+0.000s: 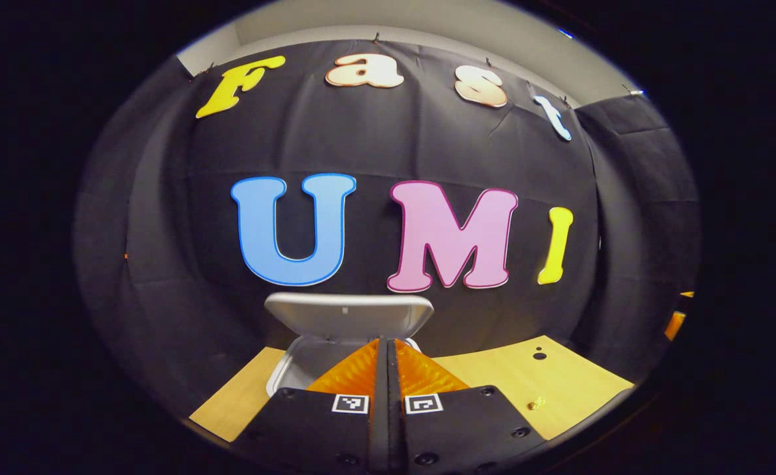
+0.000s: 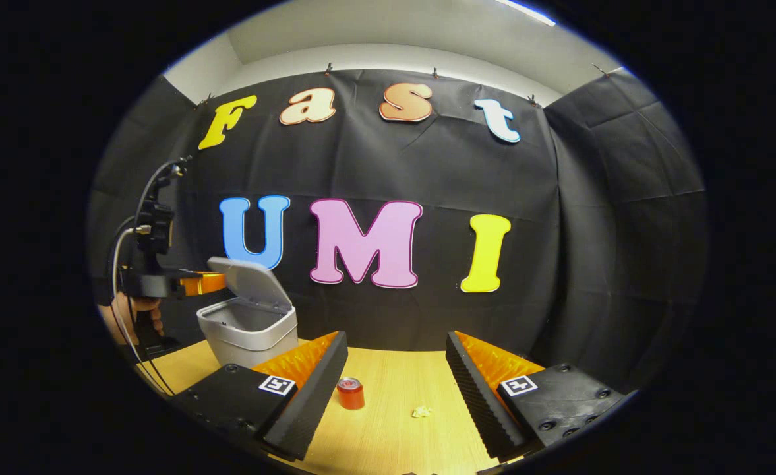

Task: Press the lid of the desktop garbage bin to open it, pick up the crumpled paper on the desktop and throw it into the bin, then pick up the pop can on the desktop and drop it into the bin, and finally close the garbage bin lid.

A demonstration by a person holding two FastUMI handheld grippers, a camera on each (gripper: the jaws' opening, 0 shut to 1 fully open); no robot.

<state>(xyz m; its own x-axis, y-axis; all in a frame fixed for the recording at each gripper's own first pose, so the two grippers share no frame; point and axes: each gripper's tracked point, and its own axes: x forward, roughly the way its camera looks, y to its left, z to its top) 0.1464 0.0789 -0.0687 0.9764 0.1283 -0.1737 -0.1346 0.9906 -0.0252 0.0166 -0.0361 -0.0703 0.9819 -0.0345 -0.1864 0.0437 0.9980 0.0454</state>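
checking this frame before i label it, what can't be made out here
- Bin inside: in the right gripper view the near wall hides its bottom; in the left gripper view the left gripper and its shut fingers cover most of the opening under the raised lid.
- Crumpled paper: too small in the right gripper view to show its shape.
- Pop can: label too small to make out.
- Hand holding the left gripper: cut off by the picture's edge.

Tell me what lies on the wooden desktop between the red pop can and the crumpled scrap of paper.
Nothing: in the right gripper view, bare wooden desktop separates the red pop can from the crumpled scrap of paper.
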